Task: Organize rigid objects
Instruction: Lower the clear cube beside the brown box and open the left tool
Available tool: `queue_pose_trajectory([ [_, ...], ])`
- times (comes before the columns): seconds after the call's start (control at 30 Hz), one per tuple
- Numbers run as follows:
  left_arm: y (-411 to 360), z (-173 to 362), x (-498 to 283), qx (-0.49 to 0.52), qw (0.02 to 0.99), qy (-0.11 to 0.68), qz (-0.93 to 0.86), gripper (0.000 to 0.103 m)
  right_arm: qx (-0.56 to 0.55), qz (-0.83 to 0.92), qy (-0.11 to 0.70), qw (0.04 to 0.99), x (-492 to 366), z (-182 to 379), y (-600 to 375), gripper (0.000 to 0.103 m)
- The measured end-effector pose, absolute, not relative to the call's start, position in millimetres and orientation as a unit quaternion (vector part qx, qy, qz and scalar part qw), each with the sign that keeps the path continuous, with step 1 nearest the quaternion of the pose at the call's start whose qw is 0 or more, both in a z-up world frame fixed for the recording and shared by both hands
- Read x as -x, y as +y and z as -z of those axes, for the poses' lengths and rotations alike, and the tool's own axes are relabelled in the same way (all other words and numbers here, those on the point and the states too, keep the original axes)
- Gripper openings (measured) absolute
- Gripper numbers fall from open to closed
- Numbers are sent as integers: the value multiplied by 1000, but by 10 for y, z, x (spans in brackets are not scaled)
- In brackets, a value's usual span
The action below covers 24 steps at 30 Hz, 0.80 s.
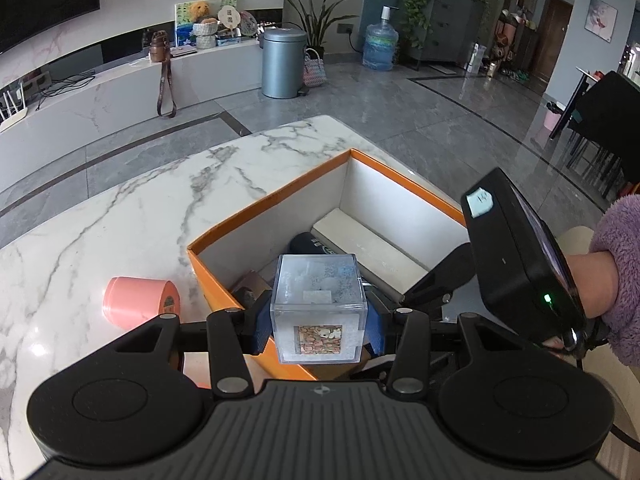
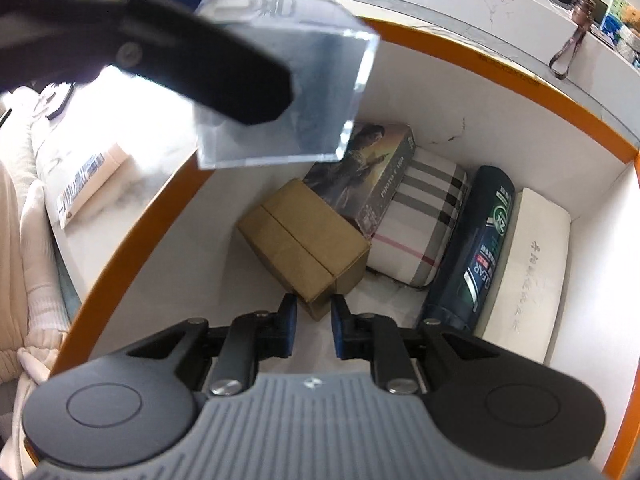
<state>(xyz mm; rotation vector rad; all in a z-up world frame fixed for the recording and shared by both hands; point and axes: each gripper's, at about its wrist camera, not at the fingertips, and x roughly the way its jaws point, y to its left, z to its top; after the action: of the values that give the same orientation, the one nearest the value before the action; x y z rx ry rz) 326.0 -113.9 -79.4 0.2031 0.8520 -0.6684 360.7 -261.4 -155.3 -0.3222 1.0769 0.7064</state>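
My left gripper (image 1: 318, 320) is shut on a clear plastic cube (image 1: 318, 304) with a small picture on its front, and holds it above the near corner of the orange box (image 1: 276, 196). The cube also shows from below in the right wrist view (image 2: 320, 80). My right gripper (image 2: 313, 330) hangs inside the orange box (image 2: 520, 80), with its jaws a little apart and empty, just above a brown cardboard box (image 2: 304, 244). In the box lie a photo card box (image 2: 372, 168), a striped pouch (image 2: 424, 216), a dark blue bottle (image 2: 476, 252) and a white case (image 2: 528, 272).
A pink roll of tape (image 1: 140, 298) lies on the marble table (image 1: 120, 208) left of the orange box. A beige carton with a barcode (image 2: 92, 180) lies on the table outside the box. The right hand's gripper body (image 1: 520, 256) hangs over the box's right side.
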Motion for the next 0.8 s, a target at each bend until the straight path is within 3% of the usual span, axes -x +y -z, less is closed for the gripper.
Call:
queue_pose_trajectory([
  [0.4,-1139,784,-3201,-101,852,410,311,52,204,-296,503,786,-3513,1537,-2642,18],
  [0.8,-1231,790,-3165,-127,836,416,335,52,188,-310,491,792,-3460,1446,-2710,19],
])
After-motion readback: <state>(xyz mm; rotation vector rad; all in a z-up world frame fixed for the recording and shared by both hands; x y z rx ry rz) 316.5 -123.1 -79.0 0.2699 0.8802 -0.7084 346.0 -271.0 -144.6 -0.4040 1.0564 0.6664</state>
